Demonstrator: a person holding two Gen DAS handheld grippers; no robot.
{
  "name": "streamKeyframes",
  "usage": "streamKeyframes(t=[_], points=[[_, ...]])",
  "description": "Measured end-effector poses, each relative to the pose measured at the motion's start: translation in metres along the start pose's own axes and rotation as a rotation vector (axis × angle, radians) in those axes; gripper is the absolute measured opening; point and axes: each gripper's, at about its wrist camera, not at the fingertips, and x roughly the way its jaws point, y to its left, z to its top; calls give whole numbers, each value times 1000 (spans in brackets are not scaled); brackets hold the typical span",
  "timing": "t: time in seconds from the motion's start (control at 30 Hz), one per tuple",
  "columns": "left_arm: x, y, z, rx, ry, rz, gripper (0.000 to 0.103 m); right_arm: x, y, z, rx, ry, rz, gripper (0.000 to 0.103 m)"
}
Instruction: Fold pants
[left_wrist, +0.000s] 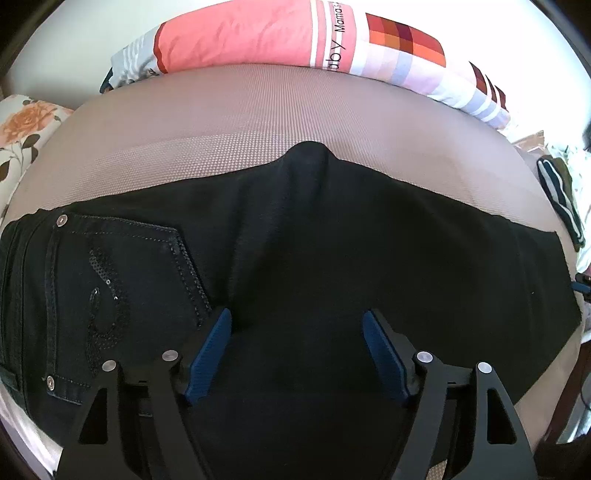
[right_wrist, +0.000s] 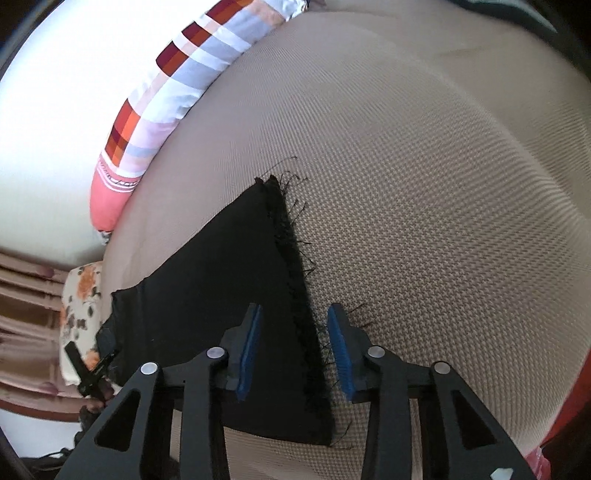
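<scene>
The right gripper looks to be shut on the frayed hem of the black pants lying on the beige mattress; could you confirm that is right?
Not quite: the right gripper is open, not shut. The right wrist view shows its blue pads apart, straddling the frayed hem of the black pants, which do lie on the beige mattress.

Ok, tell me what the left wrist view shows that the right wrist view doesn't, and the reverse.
Only the left wrist view shows the waist end of the black pants: the sequined back pocket with its rivets, and the open left gripper over the seat. Only the right wrist view shows the frayed hem, with the open right gripper straddling it. Both show the pants lying flat on the tan mesh mat, the striped pink pillow and the floral cushion.
</scene>
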Motion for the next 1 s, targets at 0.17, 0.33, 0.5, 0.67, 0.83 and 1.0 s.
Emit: streamKeyframes(t=[0.17,0.33,0.5,0.67,0.83,1.0], points=[[3,-8,-1,29,9,40,79,11,-7,9,-24,45,124,25],[5,-13,-1,32,14,63,83,28,-4,20,-42,73,194,12],[7,-15,0,31,12,71,85,33,8,19,-47,34,149,7],[7,-18,-2,36,3,79,88,25,30,6,-39,-31,23,6],[3,-16,-3,28,4,52,88,14,73,-5,-37,-55,37,5],[-7,-3,-6,-39,-2,-18,88,19,140,-17,-87,-48,126,5]])
